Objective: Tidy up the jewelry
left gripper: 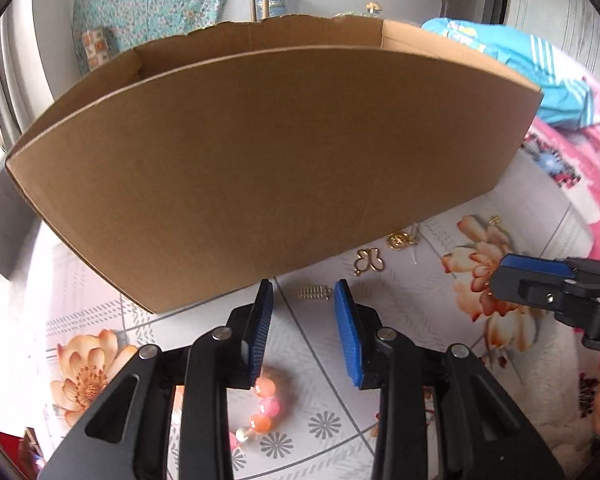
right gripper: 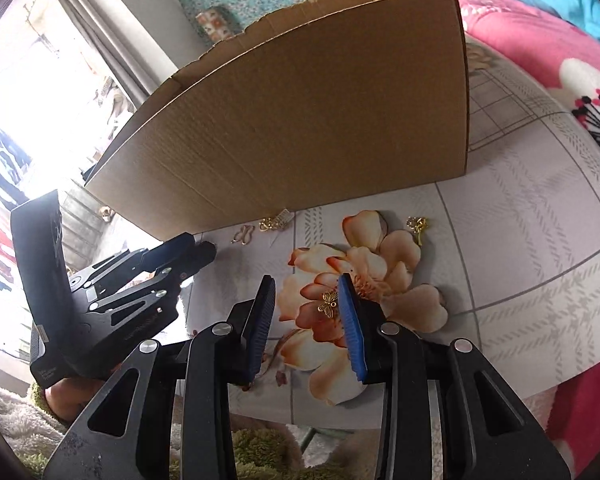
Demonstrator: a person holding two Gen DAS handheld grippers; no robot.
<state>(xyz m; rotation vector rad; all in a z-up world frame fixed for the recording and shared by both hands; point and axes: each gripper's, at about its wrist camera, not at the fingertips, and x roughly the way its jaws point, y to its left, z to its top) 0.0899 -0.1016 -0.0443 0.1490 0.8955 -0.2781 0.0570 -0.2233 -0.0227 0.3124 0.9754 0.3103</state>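
Note:
An open cardboard box [left gripper: 260, 160] [right gripper: 300, 120] stands on the flower-print tablecloth [left gripper: 440, 240]. In front of it lie gold charms: a coiled one [left gripper: 314, 293], a butterfly outline [left gripper: 369, 262] [right gripper: 244, 234], a knot-like one [left gripper: 400, 240] and one further right [right gripper: 418, 226]. My left gripper [left gripper: 303, 304] [right gripper: 198, 250] is open, with the coiled charm on the cloth just beyond its tips. A pink bead bracelet [left gripper: 266, 404] lies under it. My right gripper [right gripper: 307, 300] [left gripper: 512, 276] is open over the printed flower. A small gold butterfly charm [right gripper: 329, 303] lies against its right finger's inner face.
A pink flowered blanket [right gripper: 540, 40] and a blue garment [left gripper: 540, 64] lie to the right behind the box. A fuzzy cream and green rug [right gripper: 260, 452] shows below the table's near edge. A patterned teal cloth [left gripper: 148, 4] hangs on the far wall.

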